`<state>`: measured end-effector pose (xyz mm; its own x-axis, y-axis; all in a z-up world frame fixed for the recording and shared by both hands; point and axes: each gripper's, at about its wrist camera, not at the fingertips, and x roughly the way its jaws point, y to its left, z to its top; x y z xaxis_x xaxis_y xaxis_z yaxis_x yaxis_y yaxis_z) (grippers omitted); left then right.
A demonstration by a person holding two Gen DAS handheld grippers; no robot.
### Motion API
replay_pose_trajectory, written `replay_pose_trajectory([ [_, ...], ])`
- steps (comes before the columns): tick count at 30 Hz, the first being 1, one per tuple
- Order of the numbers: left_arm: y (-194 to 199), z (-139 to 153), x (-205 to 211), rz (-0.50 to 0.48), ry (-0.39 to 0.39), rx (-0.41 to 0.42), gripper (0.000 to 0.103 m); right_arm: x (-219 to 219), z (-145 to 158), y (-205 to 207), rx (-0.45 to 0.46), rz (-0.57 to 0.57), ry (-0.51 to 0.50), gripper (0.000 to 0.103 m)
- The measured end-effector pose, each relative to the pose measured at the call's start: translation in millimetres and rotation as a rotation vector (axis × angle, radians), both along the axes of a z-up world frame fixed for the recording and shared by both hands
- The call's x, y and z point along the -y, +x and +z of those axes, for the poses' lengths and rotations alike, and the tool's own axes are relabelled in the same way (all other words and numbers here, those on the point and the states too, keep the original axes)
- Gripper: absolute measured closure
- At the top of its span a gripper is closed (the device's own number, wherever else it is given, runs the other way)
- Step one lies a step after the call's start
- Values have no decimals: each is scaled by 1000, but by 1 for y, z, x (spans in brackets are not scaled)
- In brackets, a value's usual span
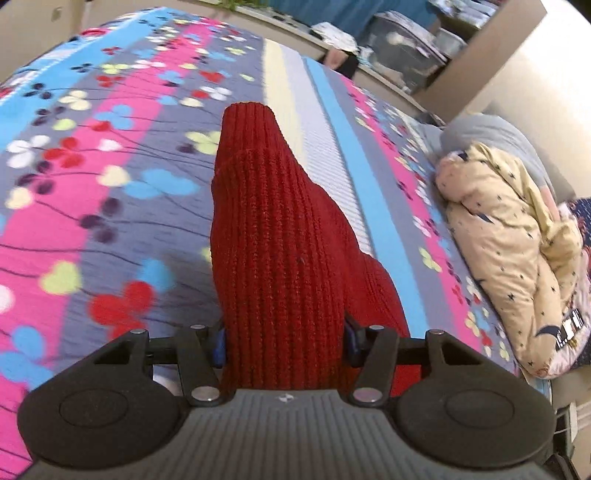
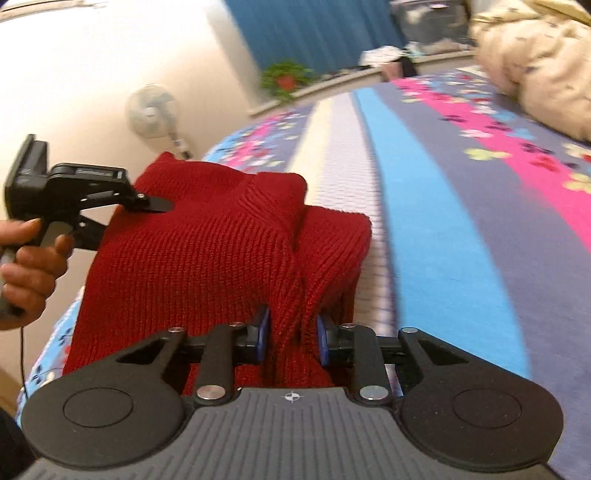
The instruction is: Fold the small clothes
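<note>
Two grippers, one garment, fold part-made.

Item 1, at 9 o'clock in the right wrist view: person's left hand [image 2: 29, 266] round the handle of the left gripper [image 2: 157, 204]. Its upper finger lay on the near-left edge of the red knitted garment [image 2: 207, 251]; the lower finger was hidden under the cloth. From its own camera the left gripper [image 1: 284, 341] had its blue pads [image 1: 219, 345] pressed against a thick bundle of the red knitted garment [image 1: 273, 236], which filled the gap between them: clamped on the knit.

Item 2, centre, 6 o'clock: right gripper [image 2: 291, 339], blue pads [image 2: 263, 338] drawn in on a gathered pleat of the same knit, likewise clamped. The garment was held up off the bedspread [image 2: 461, 229] at the near end, its far end appearing to rest on or just above the pale stripe; contact could not be confirmed.

Item 3, toward 12 o'clock of the garment: one layer already lay doubled over another, with a ribbed band showing on top. Judged: at least one fold was in place, with the next turn in hand. Left to do, by estimate: lay the piece flat, square its edges, release both grips.

Item 4, at 2 o'clock in the left wrist view: cream star-print bundle [image 1: 513, 243] on the bed's far right side, well apart from the knit. Whether it counted as clothing awaiting folding could not be told.

Item 5, background, 10 to 12 o'clock in the right wrist view: standing fan [image 2: 151, 110], potted plant [image 2: 286, 79], blue curtain [image 2: 314, 33].
</note>
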<state>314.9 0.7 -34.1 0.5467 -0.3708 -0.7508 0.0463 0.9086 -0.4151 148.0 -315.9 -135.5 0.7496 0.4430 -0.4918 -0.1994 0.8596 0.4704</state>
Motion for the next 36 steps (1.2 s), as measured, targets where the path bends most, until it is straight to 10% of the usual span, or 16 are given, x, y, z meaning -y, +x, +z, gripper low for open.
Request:
replay_pose_trajectory([
  [5,16,-12,-55,118,-45,-71,36,-31,-3,16,-34,72,-22,76],
  [9,-4,0,-84,310,95,-17,38,-39,-9,23,-93,72,-35,75],
  [14,-67,25,-46,46,223,156,38,-39,-9,20,-112,76,-35,75],
  [20,-109,-30,11,-105,554,177,33,-44,-13,19,-123,72,-66,71],
  [26,-158,5,14,-43,523,286,34,-44,-5,4,-99,24,-80,69],
  [30,-159,-48,21,-138,597,53,33,-49,-12,3,-112,34,-144,67],
  [36,-204,-1,21,-80,612,229,22,-43,4,-15,-119,-14,-195,46],
])
